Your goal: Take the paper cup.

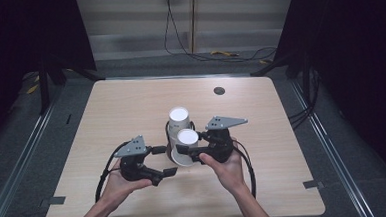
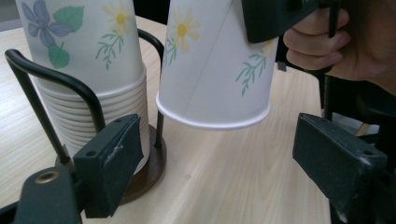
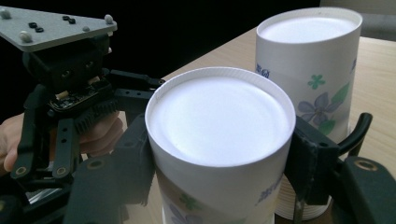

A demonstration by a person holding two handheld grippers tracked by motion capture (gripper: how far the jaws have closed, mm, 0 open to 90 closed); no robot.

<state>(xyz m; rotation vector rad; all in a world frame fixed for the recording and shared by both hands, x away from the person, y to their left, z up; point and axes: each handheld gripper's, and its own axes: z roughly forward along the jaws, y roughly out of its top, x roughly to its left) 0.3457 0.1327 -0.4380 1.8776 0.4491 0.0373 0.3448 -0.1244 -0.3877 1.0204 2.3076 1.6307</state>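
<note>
cup [image 3: 219, 140] upside down, clamped in right gripper [image 1: 189, 149] fingers beside holder [image 2: 70, 88] with cup stack [image 2: 88, 70]; left gripper [image 2: 233, 163] fingers wide, empty.

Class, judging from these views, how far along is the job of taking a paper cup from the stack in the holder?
Done: one upside-down paper cup is off the stack in the wire holder. In hand: the right gripper clamps it above the table. Left: setting it down; the left gripper stands open beside the holder.

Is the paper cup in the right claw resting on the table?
No, in the left gripper view the upside-down paper cup hangs with its rim clear above the table, clamped in the right claw.
</note>
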